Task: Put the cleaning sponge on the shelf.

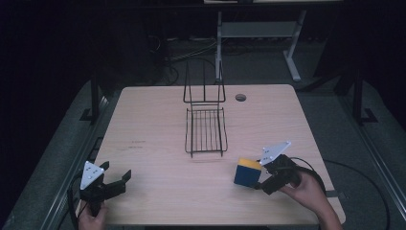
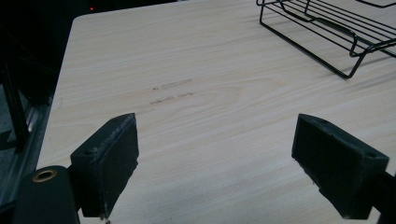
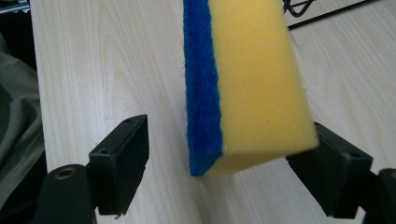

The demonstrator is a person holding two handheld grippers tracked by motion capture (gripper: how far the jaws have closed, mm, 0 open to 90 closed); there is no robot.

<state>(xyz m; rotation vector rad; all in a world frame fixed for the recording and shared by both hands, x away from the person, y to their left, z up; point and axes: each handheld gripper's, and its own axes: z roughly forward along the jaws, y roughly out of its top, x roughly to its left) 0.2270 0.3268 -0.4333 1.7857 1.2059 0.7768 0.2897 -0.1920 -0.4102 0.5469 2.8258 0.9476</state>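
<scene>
While the left gripper [image 1: 116, 179] sits at the near left corner of the table [image 1: 153, 124], its jaws stand wide apart with nothing between them; in the left gripper view only bare pale wood lies between the two black pads [image 2: 108, 163]. A hand [image 1: 91, 218] holds it from the near edge.

At the near right, the right gripper [image 1: 256, 182] is held by the person's other hand [image 1: 306, 194], pointing left across the table. A sponge [image 1: 247, 171] with a yellow body and a blue scrub layer stands between its jaws. In the right gripper view the sponge [image 3: 243, 84] fills the gap unevenly: its yellow side lies against the pad on that view's right, while the blue face is clearly apart from the pad [image 3: 122, 163] on that view's left, with a strip of table visible between them. The jaws are open wide and not clamped on the sponge. Whether the sponge rests on the table or is lifted cannot be told.

A black wire rack [image 1: 206, 129] stands at the middle of the table, beyond the sponge and apart from it, with an upright back at its far end.
</scene>
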